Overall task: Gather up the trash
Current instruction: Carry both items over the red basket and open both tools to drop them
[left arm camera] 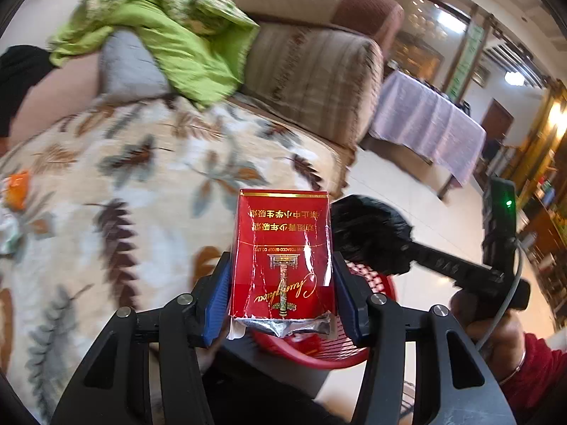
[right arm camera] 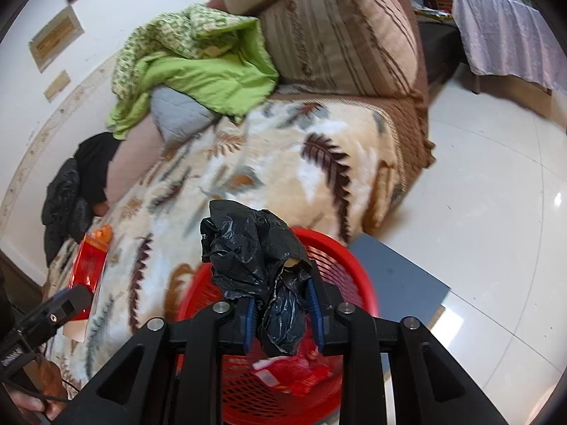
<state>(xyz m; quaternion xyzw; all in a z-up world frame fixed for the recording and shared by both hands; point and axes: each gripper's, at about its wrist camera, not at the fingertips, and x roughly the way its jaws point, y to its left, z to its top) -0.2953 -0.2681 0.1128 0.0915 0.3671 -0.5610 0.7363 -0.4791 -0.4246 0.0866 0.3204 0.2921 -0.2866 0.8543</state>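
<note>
My left gripper [left arm camera: 281,294] is shut on a red cigarette pack [left arm camera: 281,251], held upside down above the red mesh basket [left arm camera: 319,350]. My right gripper [right arm camera: 281,313] is shut on a crumpled black plastic bag [right arm camera: 248,248], held over the same basket [right arm camera: 351,269]. The basket holds red wrappers [right arm camera: 294,375]. The black bag and right gripper also show in the left wrist view [left arm camera: 368,233]. The left gripper with its red pack shows in the right wrist view [right arm camera: 88,265]. An orange wrapper [left arm camera: 16,189] lies on the leaf-patterned blanket [left arm camera: 141,184].
The sofa has a striped cushion [right arm camera: 340,28], a green quilt [right arm camera: 198,71] and a grey pillow [right arm camera: 180,113]. Black clothing [right arm camera: 71,198] lies at the sofa's far end. A grey board [right arm camera: 393,276] sits beside the basket on the white tiled floor [right arm camera: 478,177]. A cloth-covered table [left arm camera: 425,120] stands behind.
</note>
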